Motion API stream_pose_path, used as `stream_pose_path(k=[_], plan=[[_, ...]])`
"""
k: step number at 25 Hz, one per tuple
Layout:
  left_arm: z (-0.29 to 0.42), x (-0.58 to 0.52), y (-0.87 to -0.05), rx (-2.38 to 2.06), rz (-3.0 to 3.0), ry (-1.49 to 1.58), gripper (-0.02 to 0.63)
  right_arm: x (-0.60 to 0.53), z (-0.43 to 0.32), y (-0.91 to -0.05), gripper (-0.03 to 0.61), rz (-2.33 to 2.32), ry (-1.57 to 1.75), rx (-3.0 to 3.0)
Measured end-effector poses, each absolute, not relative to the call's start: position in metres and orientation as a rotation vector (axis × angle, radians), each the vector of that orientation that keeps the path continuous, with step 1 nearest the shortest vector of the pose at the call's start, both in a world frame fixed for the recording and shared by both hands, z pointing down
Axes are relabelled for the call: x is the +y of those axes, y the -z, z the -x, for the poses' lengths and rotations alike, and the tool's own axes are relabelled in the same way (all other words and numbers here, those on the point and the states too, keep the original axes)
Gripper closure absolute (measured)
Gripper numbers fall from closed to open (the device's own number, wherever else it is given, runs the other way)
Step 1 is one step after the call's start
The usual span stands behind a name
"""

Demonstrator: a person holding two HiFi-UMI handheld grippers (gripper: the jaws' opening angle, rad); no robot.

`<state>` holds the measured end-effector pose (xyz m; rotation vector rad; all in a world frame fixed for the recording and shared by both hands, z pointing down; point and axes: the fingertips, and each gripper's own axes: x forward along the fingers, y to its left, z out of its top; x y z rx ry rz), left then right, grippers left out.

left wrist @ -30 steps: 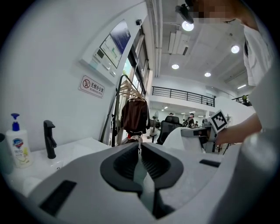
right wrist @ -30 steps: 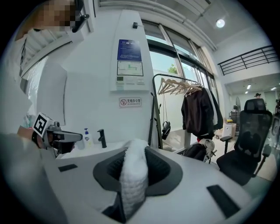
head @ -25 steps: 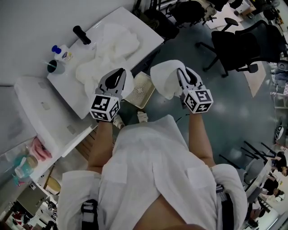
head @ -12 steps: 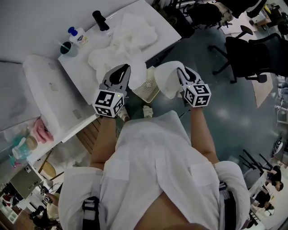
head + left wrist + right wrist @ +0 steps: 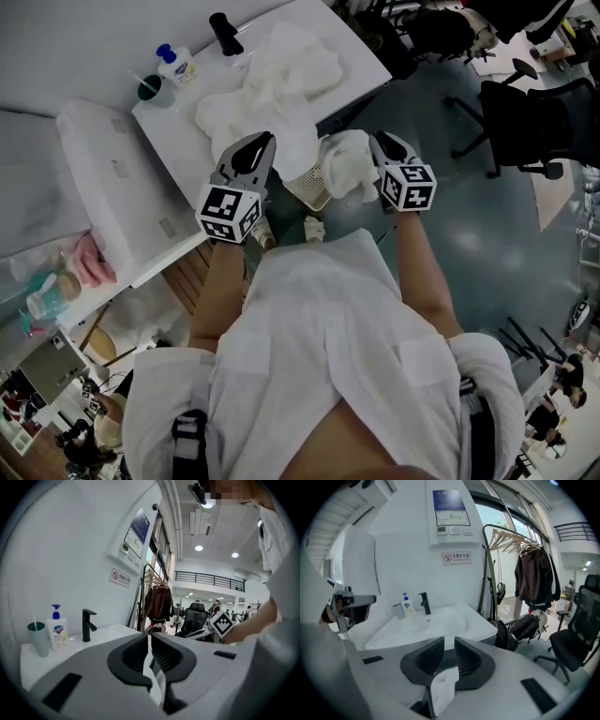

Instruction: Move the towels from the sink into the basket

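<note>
Head view has your right gripper (image 5: 377,141) pinching a white towel (image 5: 347,169) tight between narrow jaws, hanging just over the basket (image 5: 310,183) beside the sink (image 5: 167,127). Your left gripper (image 5: 261,141), jaws drawn together, sits beside the heap of towels (image 5: 272,84) spilling over the sink's edge.

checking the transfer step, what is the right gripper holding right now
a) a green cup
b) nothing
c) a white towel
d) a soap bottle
c: in the right gripper view, the right gripper has its jaws pinched on a white towel that sticks out between them, and the head view shows the same towel bunched at its tip.
</note>
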<state>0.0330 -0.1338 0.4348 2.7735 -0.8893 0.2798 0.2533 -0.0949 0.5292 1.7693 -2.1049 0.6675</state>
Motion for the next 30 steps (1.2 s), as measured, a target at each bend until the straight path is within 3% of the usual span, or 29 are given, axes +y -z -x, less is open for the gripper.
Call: stream_pose_path(k=[17, 26, 30], plan=[[-0.011, -0.137, -0.432, -0.937, -2.755, -0.266, 0.584, -0.108, -0.235, -0.495, 0.495, -1.785, -0.601, -2.199], [0.028, -0.143, -0.437, -1.031, -2.707, -0.271, 0.584, -0.134, -0.172, -0.514, 0.337, -1.562, -0.651, -2.306], [0.048, -0.145, -0.437, -1.076, -2.688, -0.271, 0.584, -0.145, -0.138, -0.527, 0.301, -1.453, -0.688, -2.345]])
